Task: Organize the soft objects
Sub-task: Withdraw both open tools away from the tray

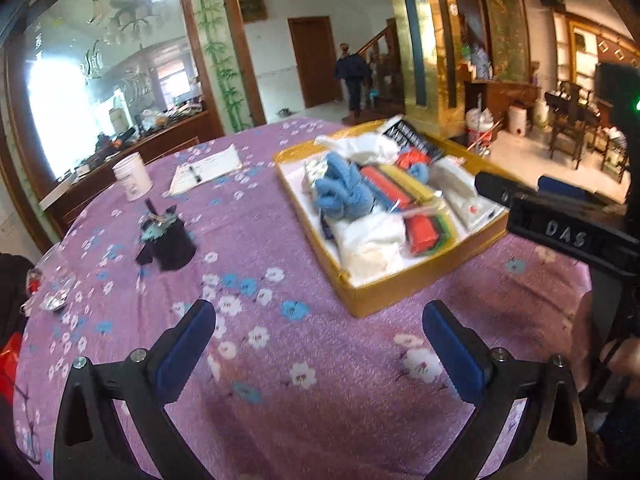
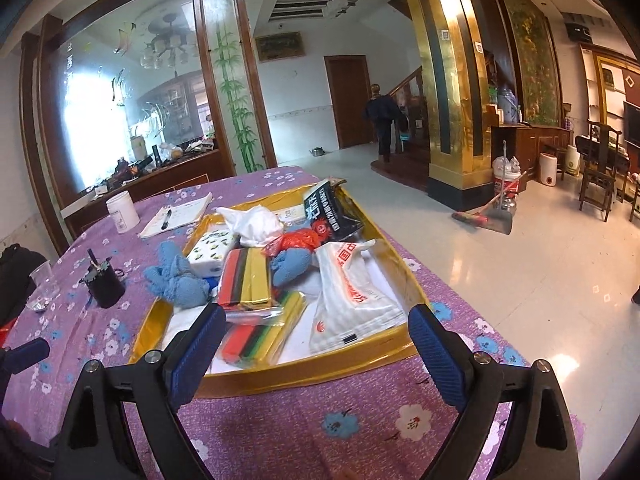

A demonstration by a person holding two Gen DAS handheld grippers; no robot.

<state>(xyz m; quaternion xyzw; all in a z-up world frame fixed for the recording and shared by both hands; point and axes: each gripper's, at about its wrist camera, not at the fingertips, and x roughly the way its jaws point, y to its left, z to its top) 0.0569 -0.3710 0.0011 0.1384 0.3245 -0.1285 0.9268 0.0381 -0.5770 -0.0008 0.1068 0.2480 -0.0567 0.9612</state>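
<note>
A gold box [image 1: 396,286] [image 2: 304,372] sits on the purple flowered tablecloth [image 1: 280,400], full of soft things: a blue fuzzy cloth [image 1: 340,194] [image 2: 176,280], striped colour packs [image 1: 426,230] [image 2: 246,276], white tissue packs [image 2: 352,300] [image 1: 460,196], white cloth [image 1: 372,244] and a red bag [image 2: 298,242]. My left gripper [image 1: 320,336] is open and empty above the cloth, in front of the box. My right gripper [image 2: 318,332] is open and empty over the box's near edge; it also shows in the left wrist view [image 1: 496,186].
A black pen cup [image 1: 170,240] [image 2: 104,284], a white jar [image 1: 132,176] [image 2: 122,212] and a notepad with a pen [image 1: 206,170] [image 2: 176,216] stand left of the box. A plastic cup [image 2: 42,280] is at the left edge. A person [image 2: 384,124] walks far back.
</note>
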